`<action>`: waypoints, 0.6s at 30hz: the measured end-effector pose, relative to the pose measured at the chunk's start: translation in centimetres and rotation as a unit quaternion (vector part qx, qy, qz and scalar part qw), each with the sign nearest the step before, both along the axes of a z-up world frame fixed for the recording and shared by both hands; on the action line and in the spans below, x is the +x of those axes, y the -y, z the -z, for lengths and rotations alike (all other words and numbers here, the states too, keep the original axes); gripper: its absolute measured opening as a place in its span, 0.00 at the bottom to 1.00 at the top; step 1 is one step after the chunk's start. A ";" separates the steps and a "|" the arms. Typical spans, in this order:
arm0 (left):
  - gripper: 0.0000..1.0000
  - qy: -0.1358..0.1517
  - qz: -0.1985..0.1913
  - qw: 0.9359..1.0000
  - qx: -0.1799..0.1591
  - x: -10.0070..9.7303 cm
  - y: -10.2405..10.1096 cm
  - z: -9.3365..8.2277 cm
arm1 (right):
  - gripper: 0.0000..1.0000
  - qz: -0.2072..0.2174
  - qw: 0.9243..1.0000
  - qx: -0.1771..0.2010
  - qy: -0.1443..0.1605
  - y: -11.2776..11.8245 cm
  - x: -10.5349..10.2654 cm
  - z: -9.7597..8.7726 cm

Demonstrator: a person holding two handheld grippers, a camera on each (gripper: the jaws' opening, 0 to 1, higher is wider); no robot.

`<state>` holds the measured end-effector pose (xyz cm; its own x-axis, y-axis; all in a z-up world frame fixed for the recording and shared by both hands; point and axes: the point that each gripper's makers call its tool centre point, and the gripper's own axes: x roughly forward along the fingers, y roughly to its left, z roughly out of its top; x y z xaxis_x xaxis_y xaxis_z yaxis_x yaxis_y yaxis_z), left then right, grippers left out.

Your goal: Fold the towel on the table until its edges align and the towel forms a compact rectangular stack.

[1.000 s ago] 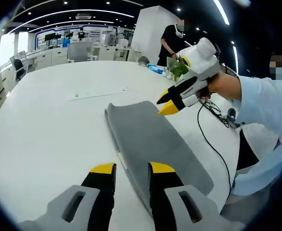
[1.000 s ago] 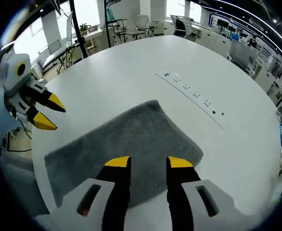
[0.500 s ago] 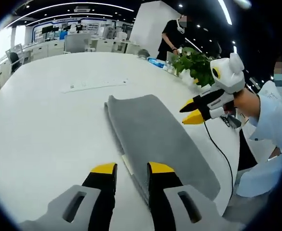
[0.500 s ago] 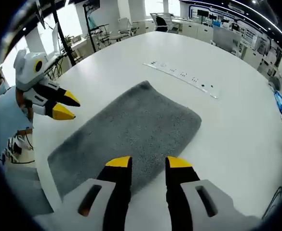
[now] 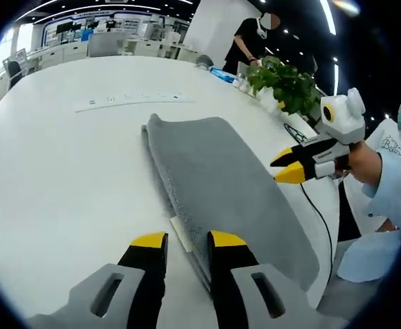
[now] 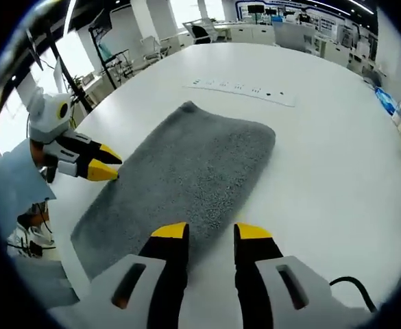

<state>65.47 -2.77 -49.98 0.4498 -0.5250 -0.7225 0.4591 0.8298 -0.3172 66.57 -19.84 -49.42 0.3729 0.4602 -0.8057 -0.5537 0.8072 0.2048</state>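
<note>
Grey towel (image 5: 221, 181) lies folded in a long strip on the white desk (image 5: 63, 178), layered edge facing the left gripper (image 5: 184, 241). Left jaws spread, holding nothing, just short of the near end. Right gripper (image 6: 203, 233) above the strip's long edge, jaws spread, holding nothing. Potted plant (image 5: 286, 82) beyond the far edge.

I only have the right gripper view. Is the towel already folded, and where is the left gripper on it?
Observer: In the left gripper view, the towel shows stacked layers along one long edge, so it looks folded.
Operator: And the left gripper?
Observer: The left gripper is open, with its jaws either side of that layered edge, by a white tag.
Operator: Anyone nearby?
Observer: A person stands at the far side.
</note>
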 end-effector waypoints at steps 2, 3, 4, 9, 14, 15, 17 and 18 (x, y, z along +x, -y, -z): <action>0.24 -0.003 0.000 1.000 -0.001 -0.9 0.6 -0.2 | 0.24 0.005 1.000 0.003 -0.005 -0.1 -0.2 0.4; 0.24 -0.007 0.000 1.000 -0.003 -0.3 0.2 0.3 | 0.23 0.008 1.000 0.003 -0.007 -0.2 -0.3 0.6; 0.24 -0.009 0.000 1.000 -0.002 -0.2 0.2 0.4 | 0.23 0.010 1.000 0.003 -0.009 -0.2 -0.3 0.7; 0.23 -0.011 -0.002 1.000 -0.012 0.4 0.6 0.6 | 0.21 0.021 1.000 0.007 -0.014 -0.3 -0.3 0.9; 0.21 -0.020 -0.002 1.000 -0.016 1.2 0.5 1.2 | 0.18 0.034 0.999 0.015 -0.024 -0.3 0.1 1.0; 0.21 -0.021 -0.002 1.000 -0.014 1.0 0.5 1.2 | 0.17 0.035 0.999 0.015 -0.026 -0.4 0.2 1.1; 0.20 -0.021 -0.002 1.000 -0.014 0.8 0.7 1.2 | 0.17 0.038 0.999 0.017 -0.032 -0.5 0.2 1.3; 0.19 -0.020 -0.001 1.000 -0.011 0.8 0.8 1.2 | 0.17 0.039 0.999 0.017 -0.032 -0.5 0.1 1.4</action>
